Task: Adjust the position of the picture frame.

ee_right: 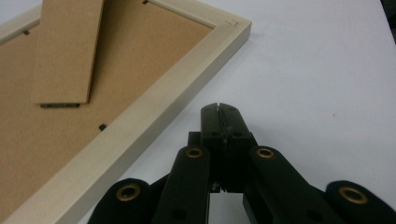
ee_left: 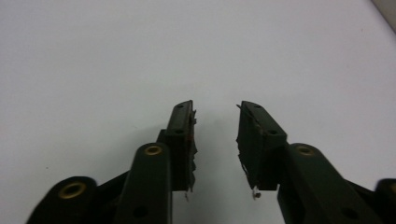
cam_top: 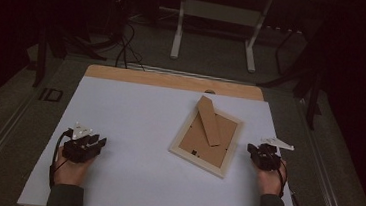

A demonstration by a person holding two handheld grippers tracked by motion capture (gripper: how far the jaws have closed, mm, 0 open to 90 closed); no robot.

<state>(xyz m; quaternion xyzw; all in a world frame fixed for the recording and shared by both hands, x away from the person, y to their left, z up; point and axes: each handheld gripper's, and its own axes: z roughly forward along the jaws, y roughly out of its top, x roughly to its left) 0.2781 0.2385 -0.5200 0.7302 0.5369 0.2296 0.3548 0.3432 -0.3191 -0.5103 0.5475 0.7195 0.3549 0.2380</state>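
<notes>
A pale wooden picture frame [cam_top: 207, 135] lies face down on the white table, its brown backing board up and its cardboard stand [cam_top: 209, 120] swung out. In the right gripper view the frame [ee_right: 154, 121] lies just left of my jaws, with the stand [ee_right: 67, 49] at upper left. My right gripper [cam_top: 253, 150] rests a little right of the frame's lower right side, shut with nothing between its jaws [ee_right: 219, 106]. Far to the left, my left gripper [cam_top: 101, 141] rests on bare table, open and empty, its gripper [ee_left: 215, 109] over plain white surface.
The white table top [cam_top: 135, 114] has a wooden strip [cam_top: 173, 80] along its far edge. Beyond it stand a white table base [cam_top: 215, 30] and dark cables [cam_top: 125, 48] on the floor. A hand and sleeve hold each gripper at the near edge.
</notes>
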